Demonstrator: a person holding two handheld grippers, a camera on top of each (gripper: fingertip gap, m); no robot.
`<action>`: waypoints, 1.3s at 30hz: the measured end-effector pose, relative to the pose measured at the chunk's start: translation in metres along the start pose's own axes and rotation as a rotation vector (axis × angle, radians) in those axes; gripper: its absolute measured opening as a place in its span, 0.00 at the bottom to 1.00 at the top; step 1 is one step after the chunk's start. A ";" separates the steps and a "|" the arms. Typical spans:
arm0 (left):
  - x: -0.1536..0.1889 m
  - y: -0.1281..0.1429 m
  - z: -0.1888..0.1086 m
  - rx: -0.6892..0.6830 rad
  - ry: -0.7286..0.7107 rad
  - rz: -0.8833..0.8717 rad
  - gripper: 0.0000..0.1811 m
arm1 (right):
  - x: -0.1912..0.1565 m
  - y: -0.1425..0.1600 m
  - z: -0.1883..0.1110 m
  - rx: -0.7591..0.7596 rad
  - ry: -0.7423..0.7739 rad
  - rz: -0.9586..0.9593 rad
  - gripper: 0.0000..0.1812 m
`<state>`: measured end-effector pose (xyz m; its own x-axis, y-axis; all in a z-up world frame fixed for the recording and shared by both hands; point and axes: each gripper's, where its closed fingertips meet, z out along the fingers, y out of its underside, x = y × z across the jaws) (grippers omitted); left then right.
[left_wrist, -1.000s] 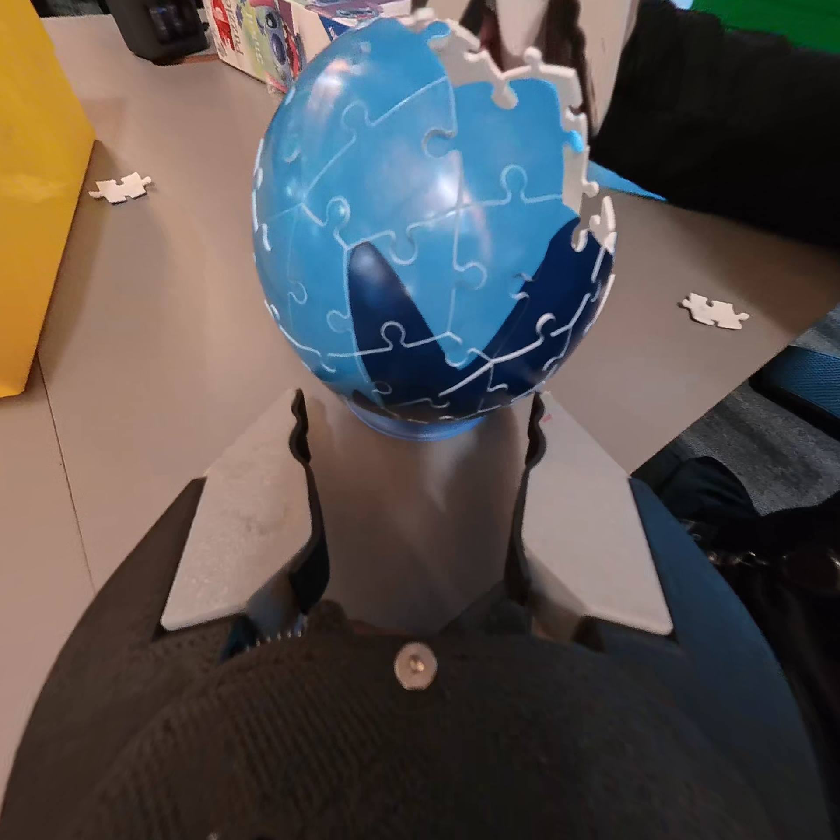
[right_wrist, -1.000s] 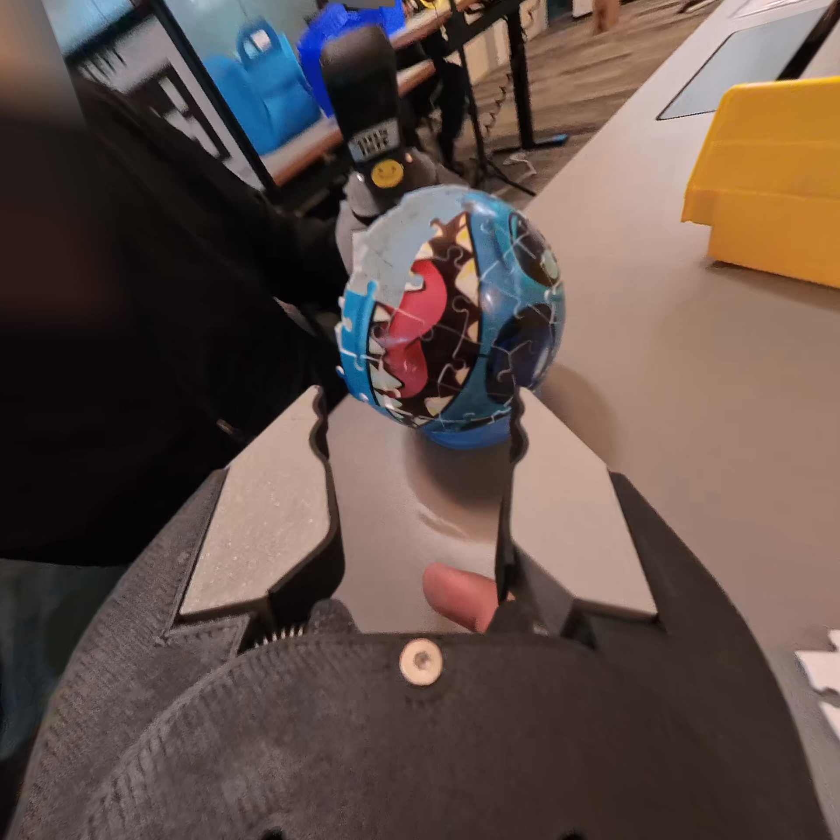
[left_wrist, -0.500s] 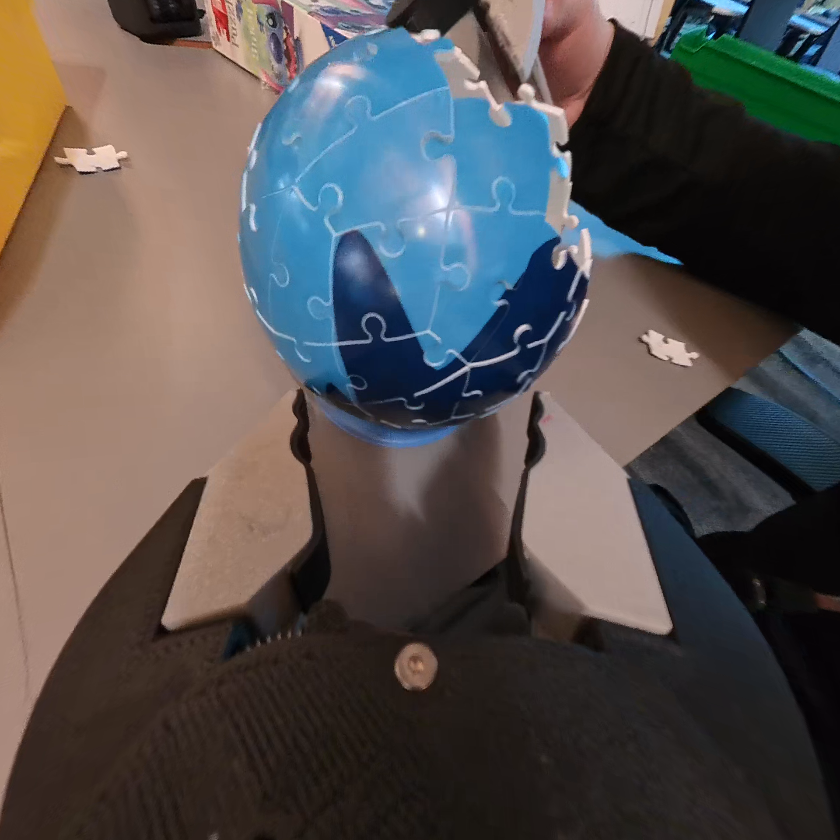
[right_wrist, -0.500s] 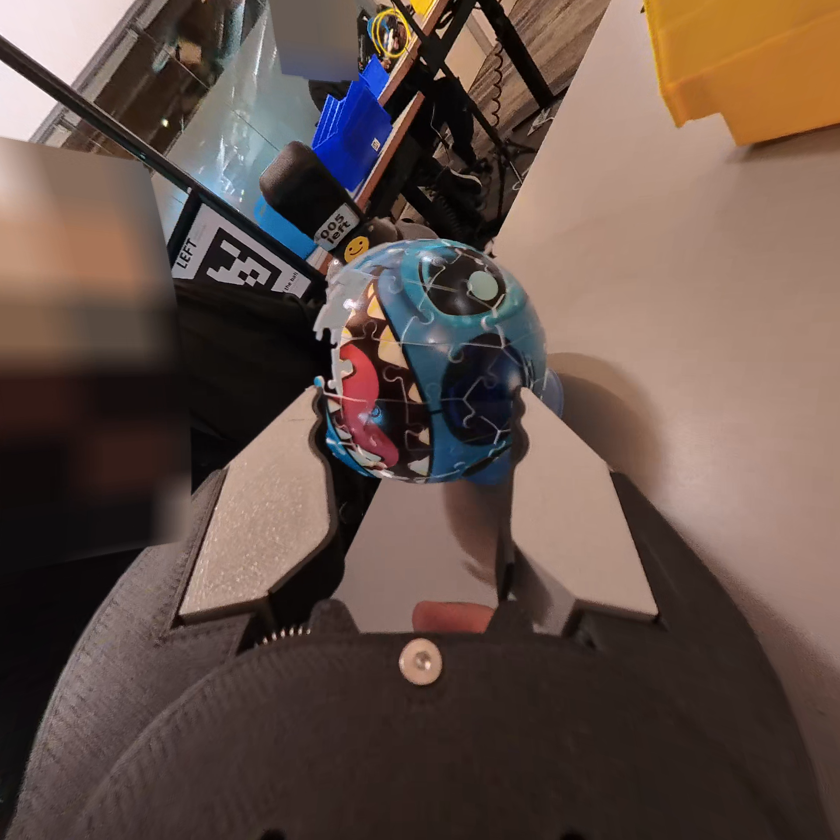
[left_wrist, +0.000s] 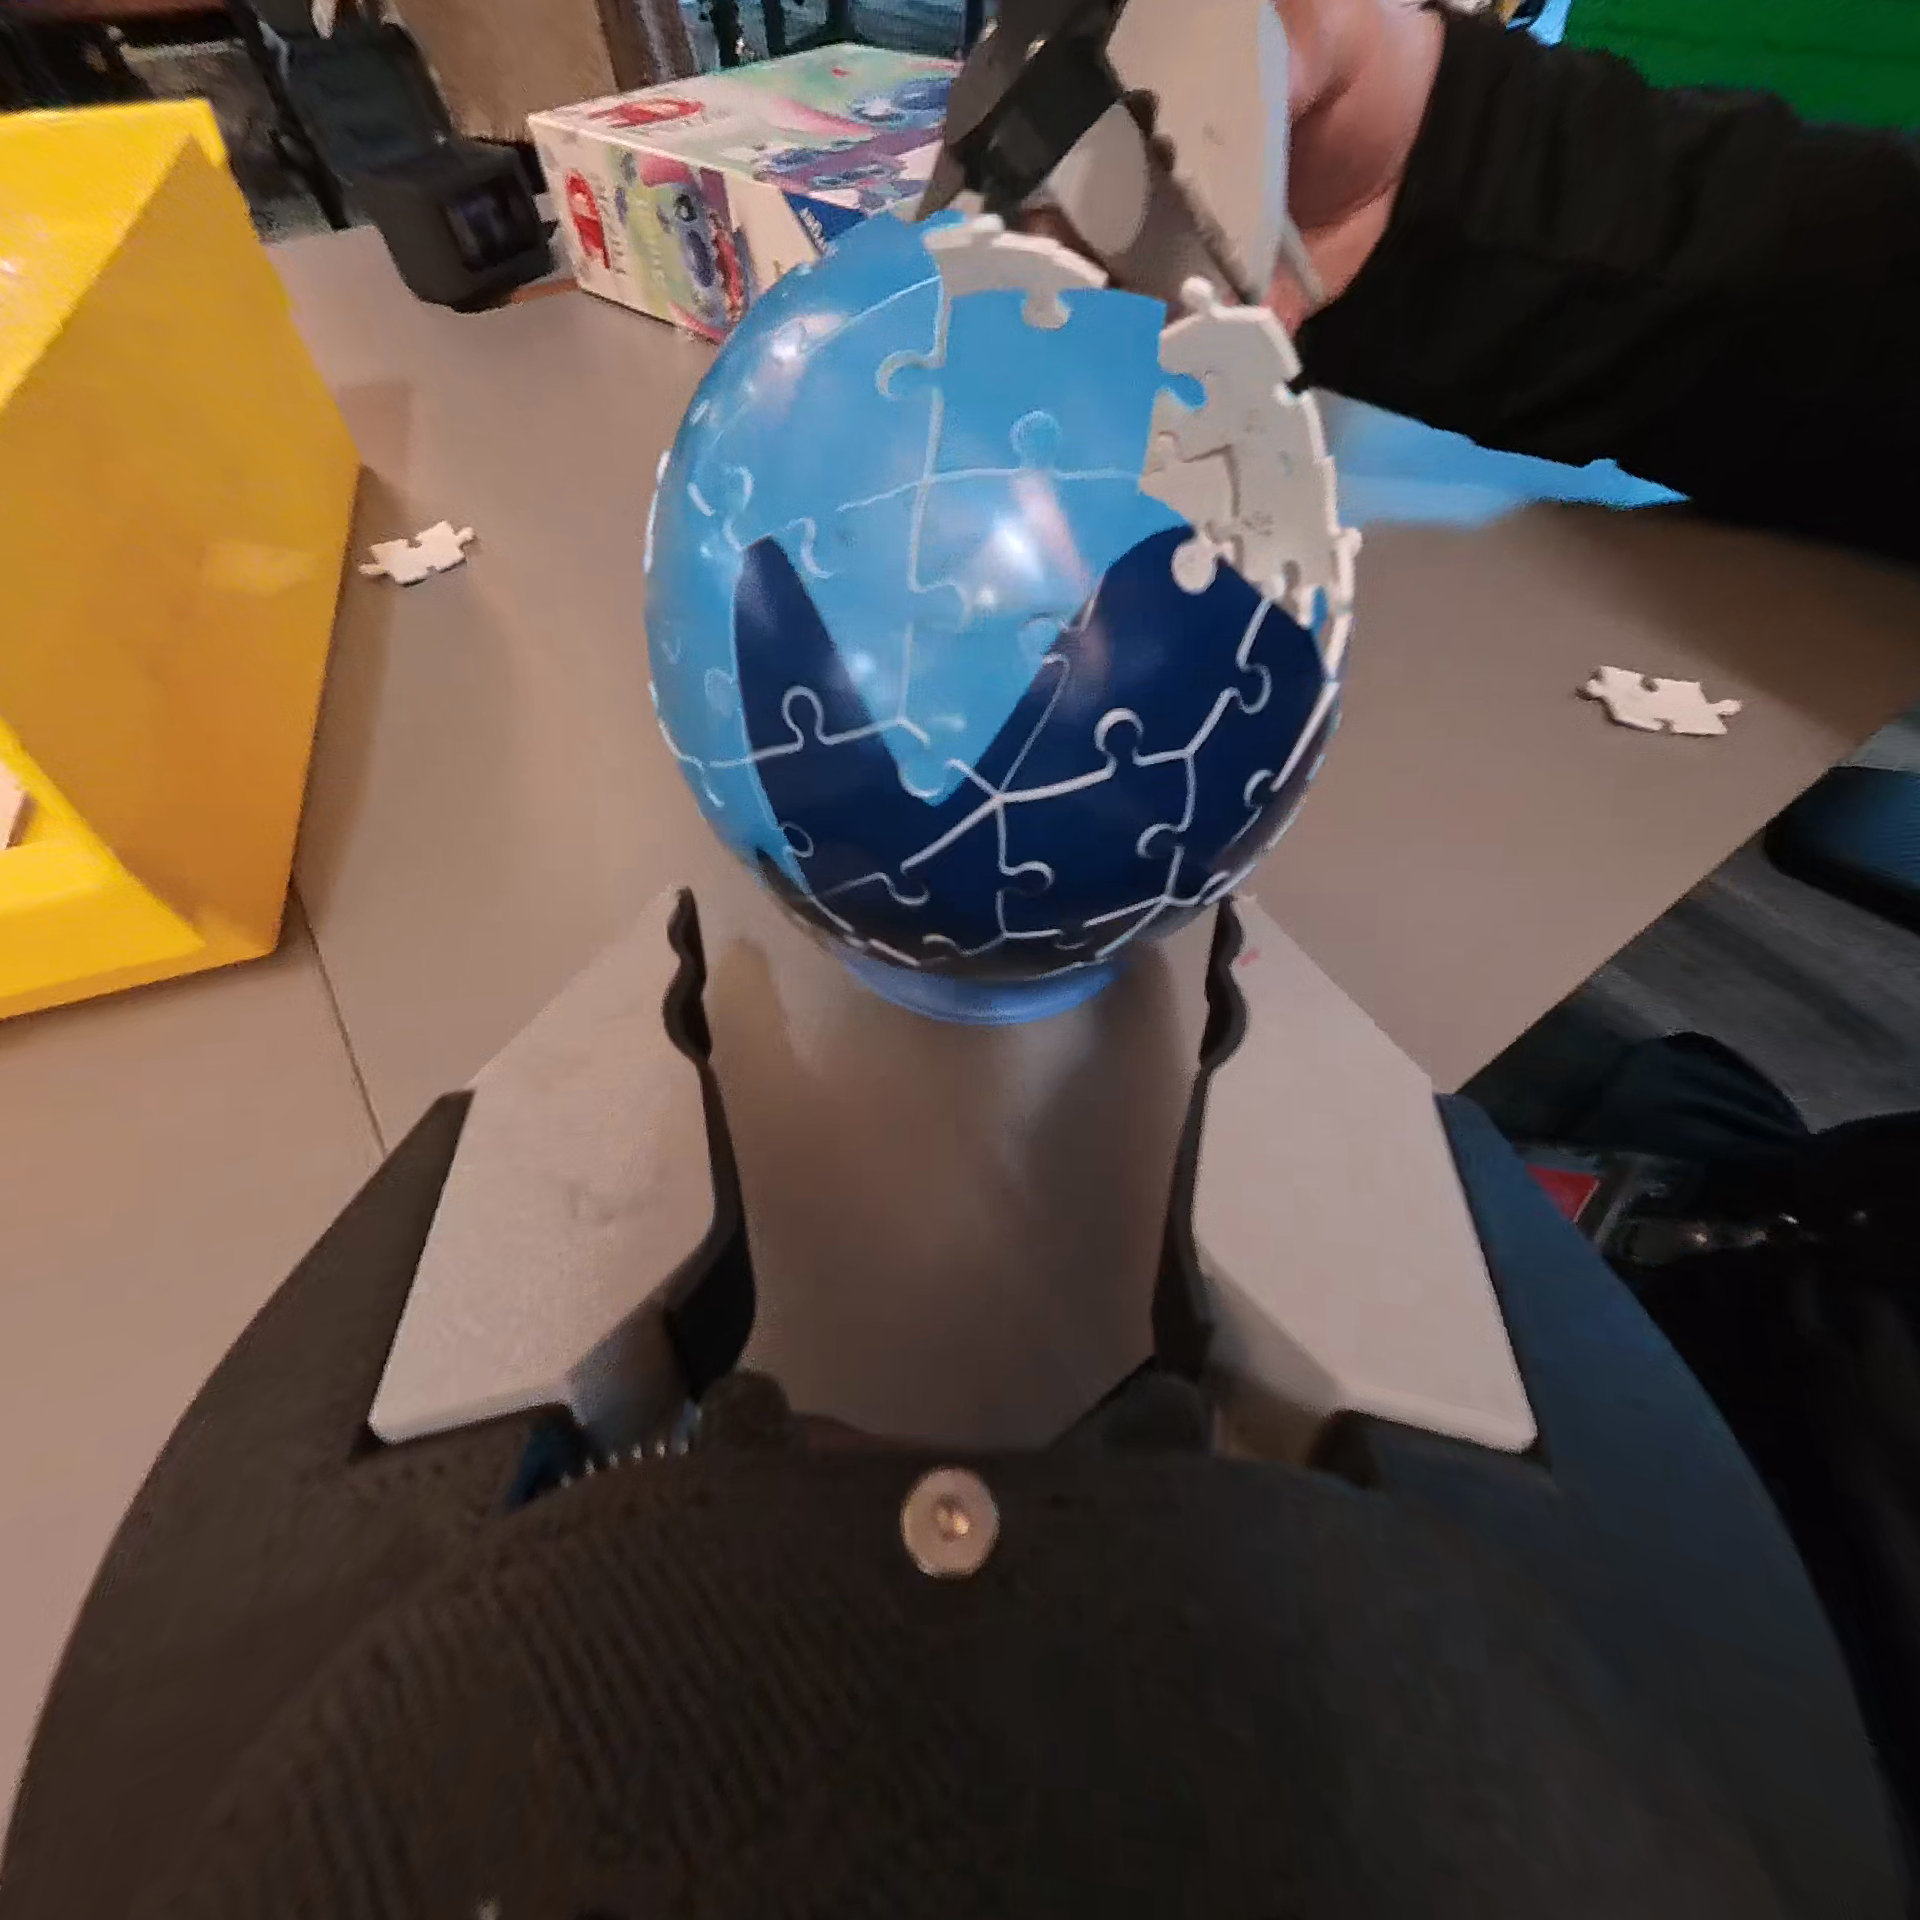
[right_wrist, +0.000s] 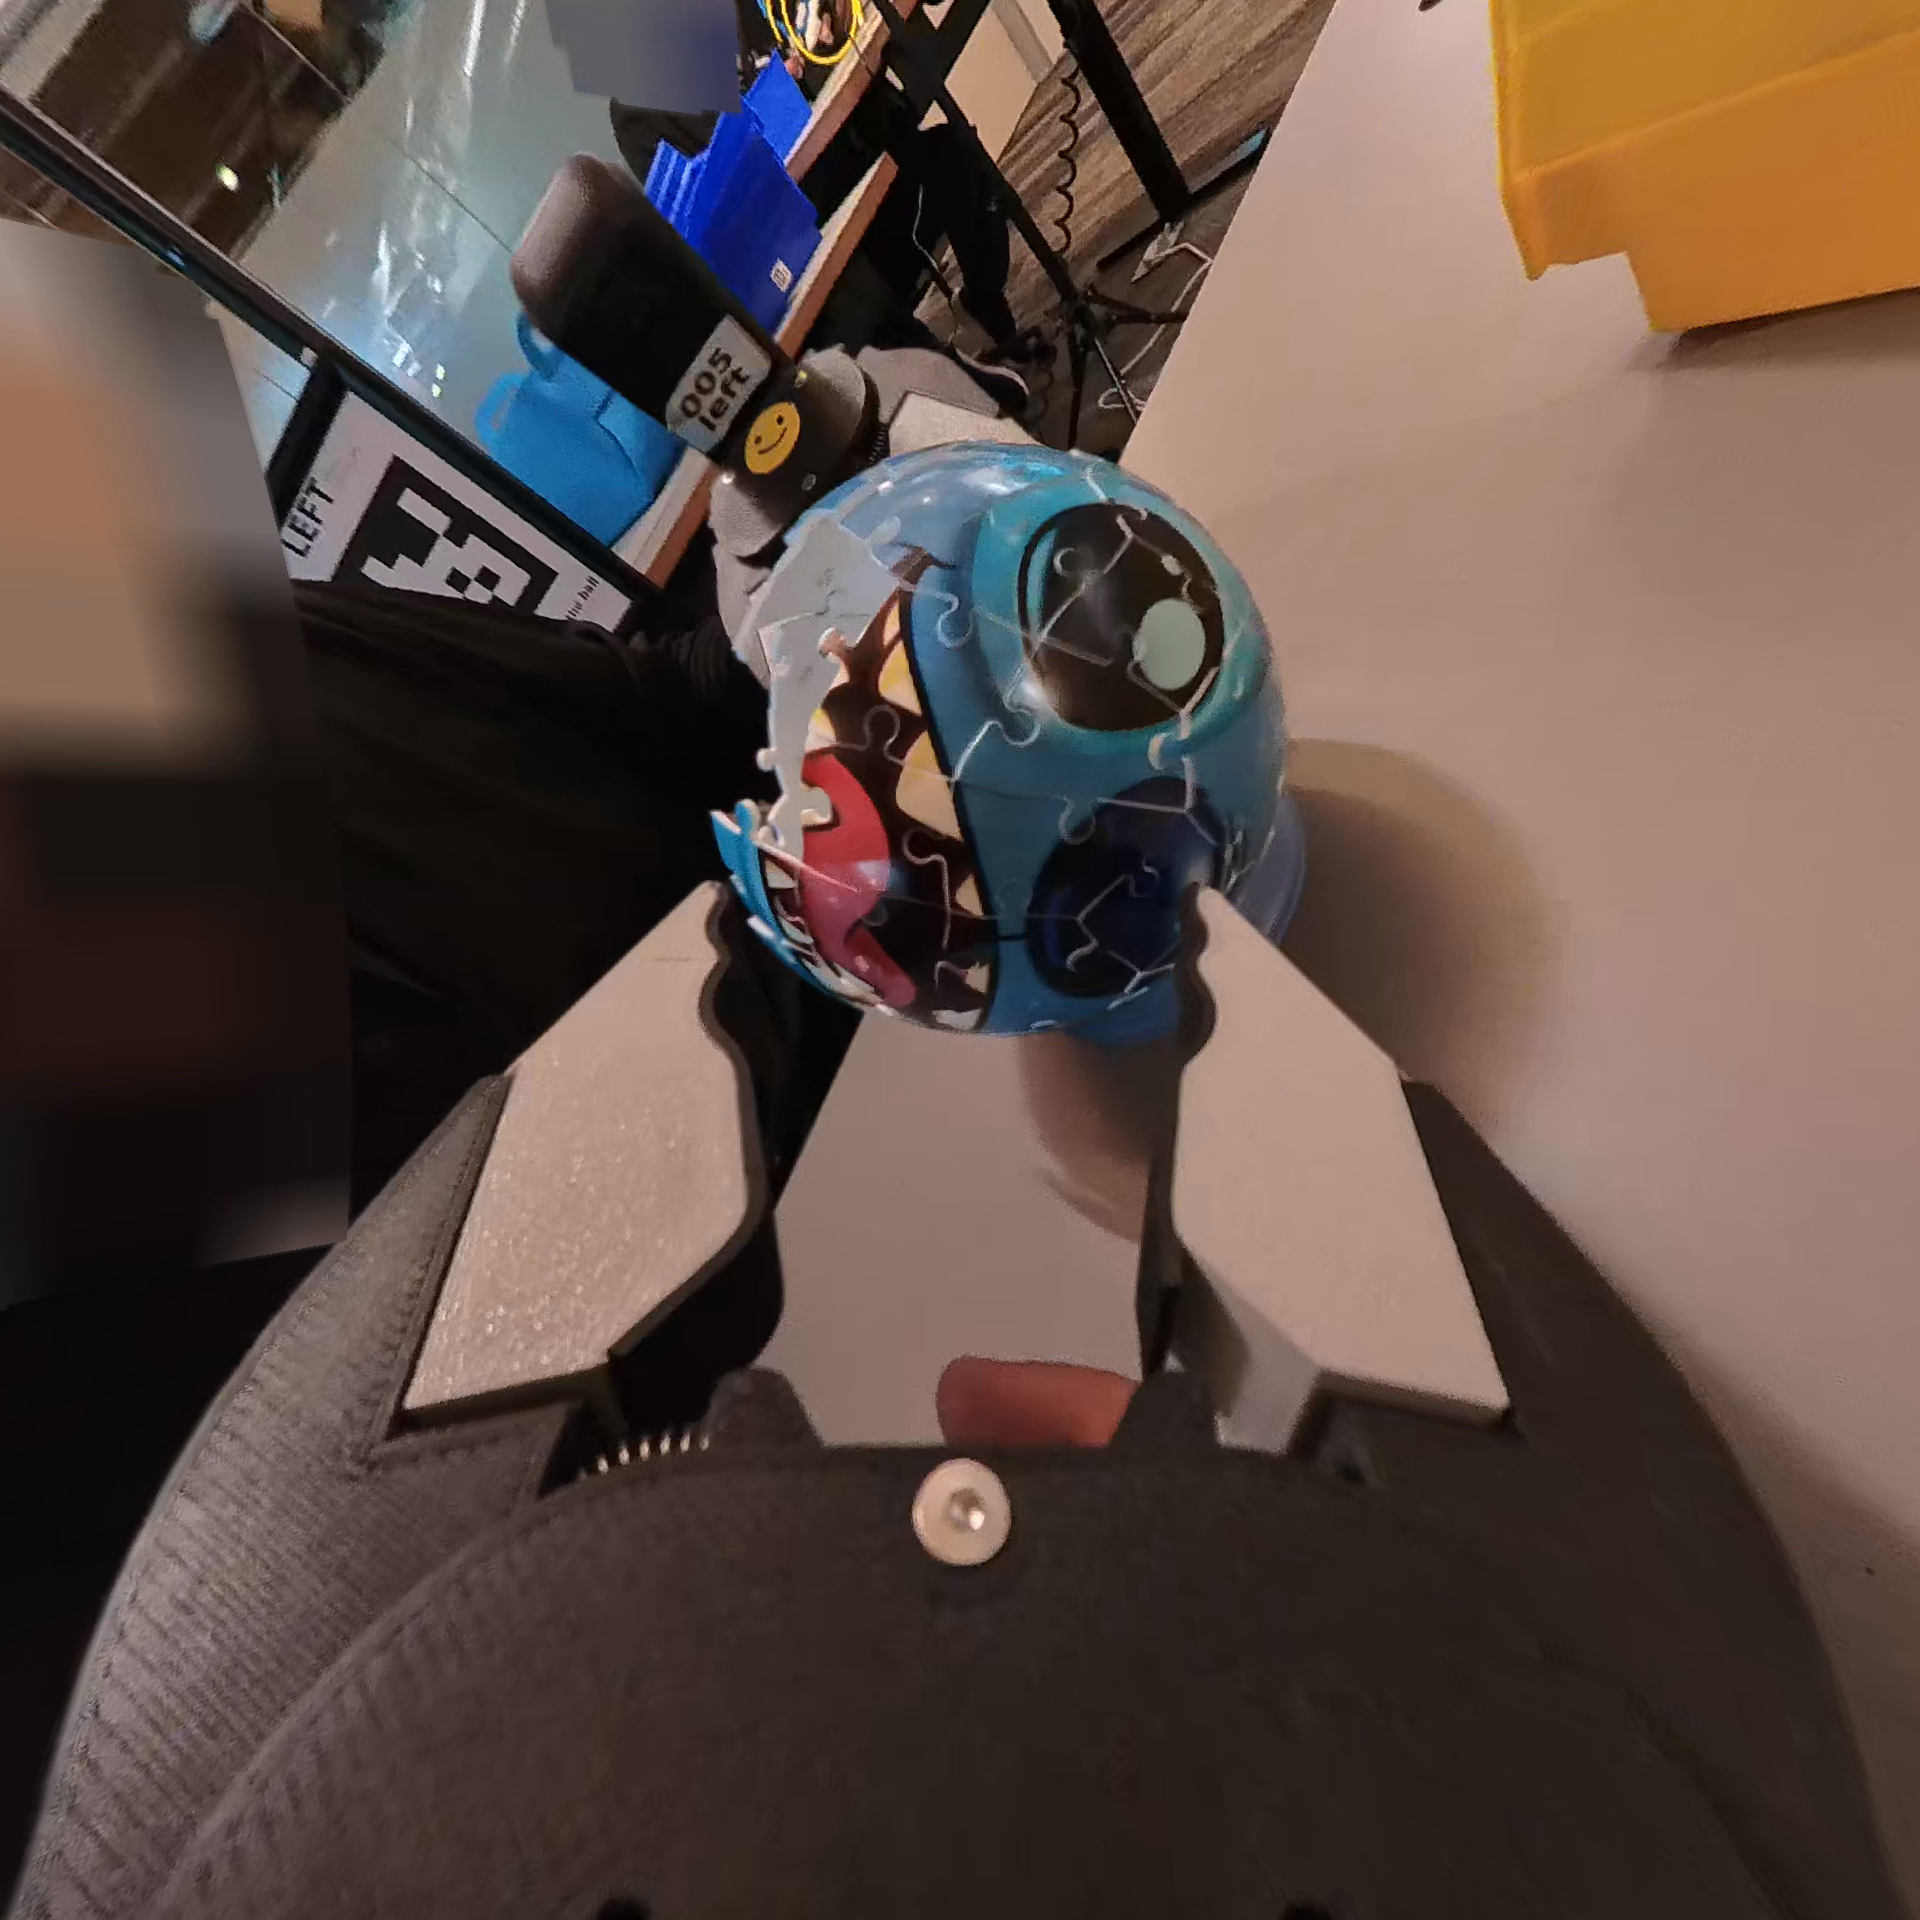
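ball: round jigsaw ball (left_wrist: 987, 644), unfinished, stands on a blue ring base (left_wrist: 982, 992) on the grey bench (left_wrist: 499, 831); white piece backs show along a gap at upper right.
left gripper: left gripper (left_wrist: 951, 940) spread wide, holds nothing; tips sit either side of the ball's lower part, contact cannot be told.
right gripper: right gripper (right_wrist: 956, 914) also wide apart and empty; tips flank the ball's printed face side (right_wrist: 1023, 748).
nearby: yellow bin (left_wrist: 156, 582) to the left, printed box (left_wrist: 727, 229) behind, loose pieces (left_wrist: 416, 551) and (left_wrist: 1657, 712) lying on the bench.
risk, edge: the pieces along the open gap look weakly locked; a squeeze there probably pops them off.
risk, seat: ball only rests on the ring; a sideways nudge from either tip likely rolls it off.
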<state>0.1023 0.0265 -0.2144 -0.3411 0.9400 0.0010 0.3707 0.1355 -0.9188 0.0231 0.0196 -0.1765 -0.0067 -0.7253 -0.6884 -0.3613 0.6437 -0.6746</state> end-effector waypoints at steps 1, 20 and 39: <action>0.000 0.001 -0.003 -0.006 0.011 -0.021 0.53 | -0.001 -0.002 -0.002 0.012 -0.010 0.015 0.45; 0.010 -0.008 0.004 -0.017 0.149 -0.279 0.52 | 0.016 -0.001 0.011 0.018 0.043 0.076 0.46; -0.032 -0.010 -0.005 0.010 0.064 0.202 0.52 | 0.032 -0.022 0.026 0.119 0.243 -0.192 0.48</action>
<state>0.1135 -0.0030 -0.2029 -0.2050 0.9658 -0.1588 0.4174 -0.0605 -0.9067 0.0556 -0.0112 -0.1905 -0.1766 -0.8640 -0.4715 -0.2662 0.5031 -0.8222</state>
